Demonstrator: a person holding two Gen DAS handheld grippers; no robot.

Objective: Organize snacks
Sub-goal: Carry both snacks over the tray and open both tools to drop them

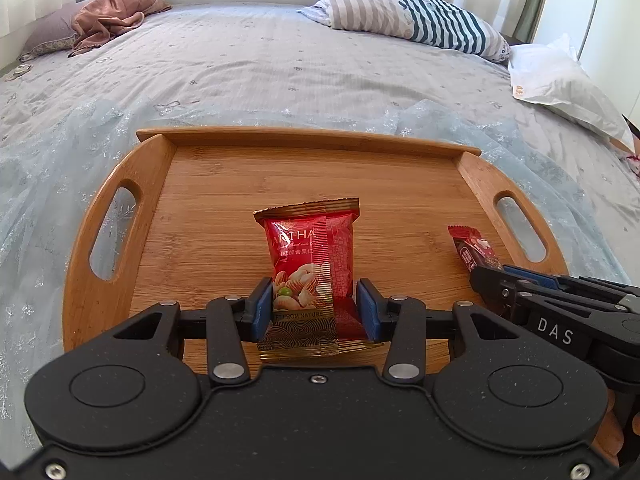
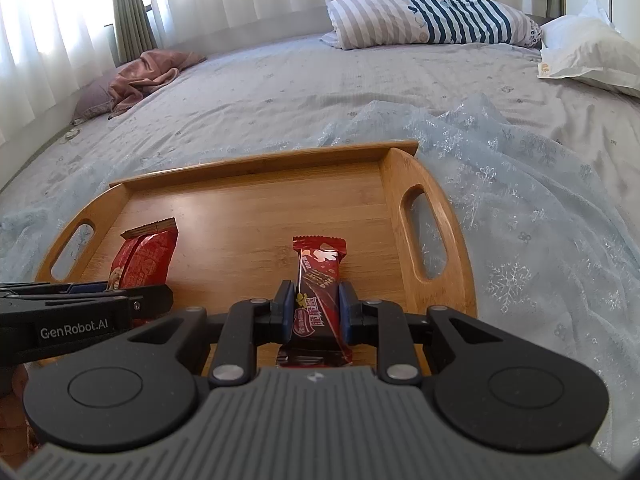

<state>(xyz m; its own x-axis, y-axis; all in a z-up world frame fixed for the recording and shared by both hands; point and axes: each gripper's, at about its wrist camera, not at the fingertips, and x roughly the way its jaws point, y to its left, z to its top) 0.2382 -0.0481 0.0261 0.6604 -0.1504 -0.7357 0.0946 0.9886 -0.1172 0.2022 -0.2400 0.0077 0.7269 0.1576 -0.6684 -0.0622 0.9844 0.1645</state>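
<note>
A wooden tray (image 1: pixel 224 184) with two handle slots lies on the bed. My left gripper (image 1: pixel 315 308) is shut on a red nut snack packet (image 1: pixel 310 256), whose far end reaches over the middle of the tray. In the right wrist view my right gripper (image 2: pixel 313 310) is shut on a dark red chocolate bar (image 2: pixel 318 280), over the right part of the tray (image 2: pixel 248 216). Each gripper shows at the edge of the other's view: the right gripper (image 1: pixel 492 284) with the chocolate bar (image 1: pixel 474 248) beside the packet, and the left gripper (image 2: pixel 120 300) with the nut packet (image 2: pixel 144 256).
The tray rests on a pale blue snowflake cloth (image 2: pixel 520 240) spread over the grey bedsheet (image 1: pixel 260 68). At the far side lie a striped pillow (image 1: pixel 404 12), a white pillow (image 1: pixel 560 84) and a crumpled pink cloth (image 1: pixel 112 16). Curtains hang behind the bed.
</note>
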